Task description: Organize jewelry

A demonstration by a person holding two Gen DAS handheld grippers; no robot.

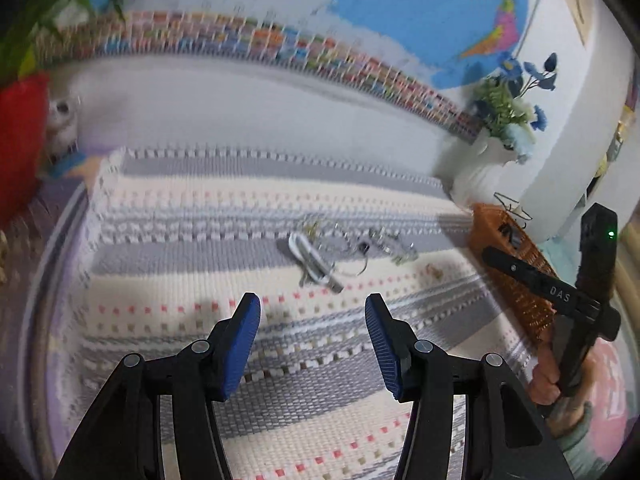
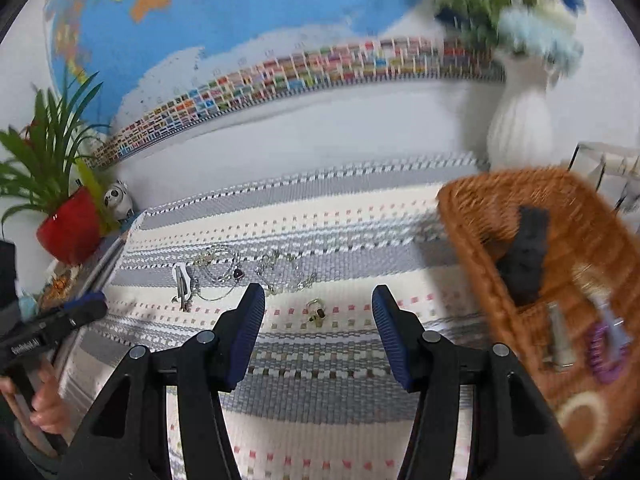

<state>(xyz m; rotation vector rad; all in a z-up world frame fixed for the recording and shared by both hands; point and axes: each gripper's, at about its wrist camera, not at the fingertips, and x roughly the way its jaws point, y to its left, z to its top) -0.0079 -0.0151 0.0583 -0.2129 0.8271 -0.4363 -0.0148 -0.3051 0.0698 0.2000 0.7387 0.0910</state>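
Note:
Loose jewelry lies on a striped woven mat (image 1: 200, 216): a white hair clip (image 1: 310, 260), silver chains and necklaces (image 1: 380, 246) and a small ring (image 1: 434, 270). In the right wrist view the clip (image 2: 182, 282), a necklace with a dark stone (image 2: 232, 272), more chains (image 2: 286, 276) and a ring (image 2: 317, 309) lie just ahead. My left gripper (image 1: 312, 340) is open and empty, short of the clip. My right gripper (image 2: 318, 332) is open and empty, above the mat near the ring. A wicker basket (image 2: 472, 208) at the right holds a black piece (image 2: 524, 256), a purple item (image 2: 600, 354) and other pieces.
A white vase of blue flowers (image 2: 520, 128) stands behind the basket. A red potted plant (image 2: 70, 228) and a small figurine (image 2: 117, 199) stand at the left. A world map covers the wall. A wire rack (image 2: 608, 172) sits at far right.

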